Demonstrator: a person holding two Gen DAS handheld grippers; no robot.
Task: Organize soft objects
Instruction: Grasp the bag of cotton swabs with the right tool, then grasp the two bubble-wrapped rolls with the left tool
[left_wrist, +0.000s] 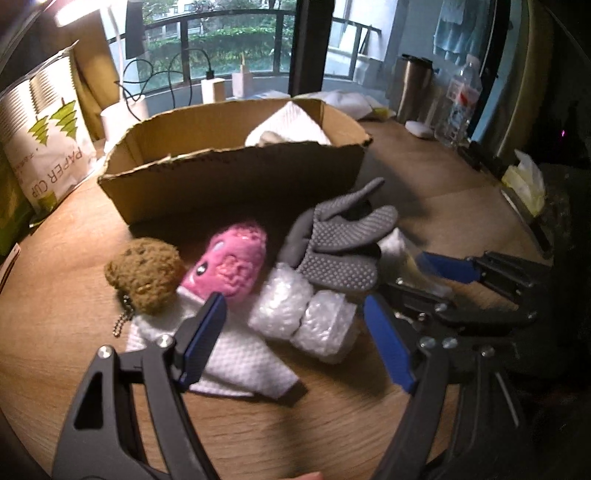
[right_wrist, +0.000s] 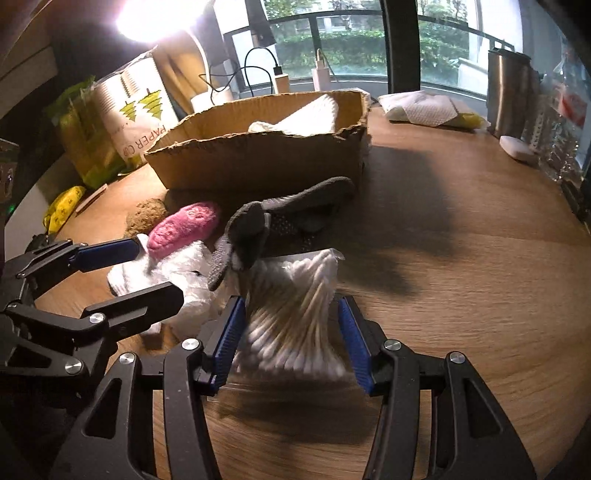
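Little of the sorting appears to be done. On the left of the pile on the bench (right_wrist: 461, 236), a brown knitted toy (left_wrist: 146, 275) with a bead chain is seen lying beside a pink knitted toy (left_wrist: 229, 264); both rest partly on a white cloth (left_wrist: 240, 363). The left hand-held gripper (left_wrist: 295, 338) is held wide open over this cloth, with nothing between its blue pads, just short of two rolls of bubble wrap (left_wrist: 303, 317). Further right, a grey dotted glove (left_wrist: 336, 245) is draped over the rolls and reaches toward the cardboard box (left_wrist: 236, 177) behind. In that box only a folded white cloth (left_wrist: 291, 125) can be made out, so one item, perhaps more hidden by the wall, is judged to be put away. At the right end of the pile a clear bag of cotton swabs (right_wrist: 295, 325) lies between the pads of the right hand-held gripper (right_wrist: 291, 341); the jaws are set around it, open, and no firm contact can be confirmed through the blur. The toys, cloth, bubble wrap, glove and swabs are all still to be moved.
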